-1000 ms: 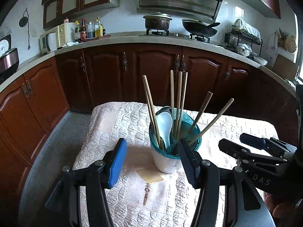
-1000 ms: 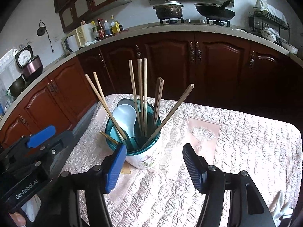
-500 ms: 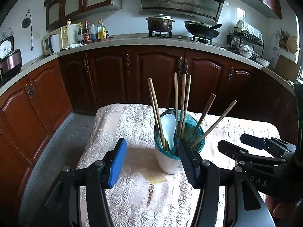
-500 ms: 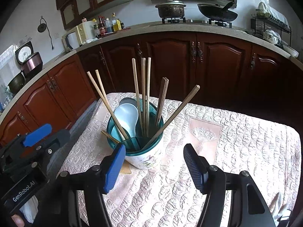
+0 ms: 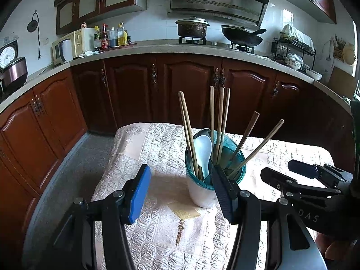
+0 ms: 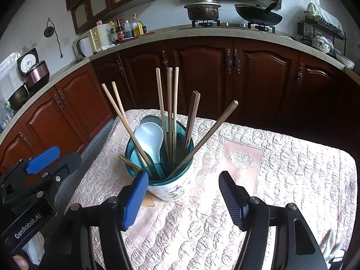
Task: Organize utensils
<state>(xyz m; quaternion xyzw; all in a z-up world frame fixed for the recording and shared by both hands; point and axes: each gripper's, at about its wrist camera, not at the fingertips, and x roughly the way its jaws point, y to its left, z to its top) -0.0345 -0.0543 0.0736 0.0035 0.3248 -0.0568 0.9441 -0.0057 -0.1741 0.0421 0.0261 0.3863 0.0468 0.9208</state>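
A white utensil cup with a teal rim (image 5: 202, 193) (image 6: 171, 186) stands on the quilted table. It holds several wooden chopsticks (image 5: 219, 121) (image 6: 168, 110) and a pale blue spoon (image 5: 203, 150) (image 6: 149, 139). My left gripper (image 5: 181, 194) is open and empty, just in front of the cup and to its left. My right gripper (image 6: 183, 199) is open and empty, with the cup between and beyond its fingers. Each gripper shows in the other's view, the right one (image 5: 299, 180) beside the cup, the left one (image 6: 36, 180) to its left.
The table carries a cream quilted cloth (image 6: 281, 157) with a small tassel (image 5: 180, 231) near the cup. Dark wooden cabinets (image 5: 191, 90) and a counter with pot, wok, microwave and bottles run behind. The floor (image 5: 74, 173) lies left of the table.
Both cameras have tilted up and pulled back slightly, so the cup sits a little lower in each view. Both grippers stay open and empty.
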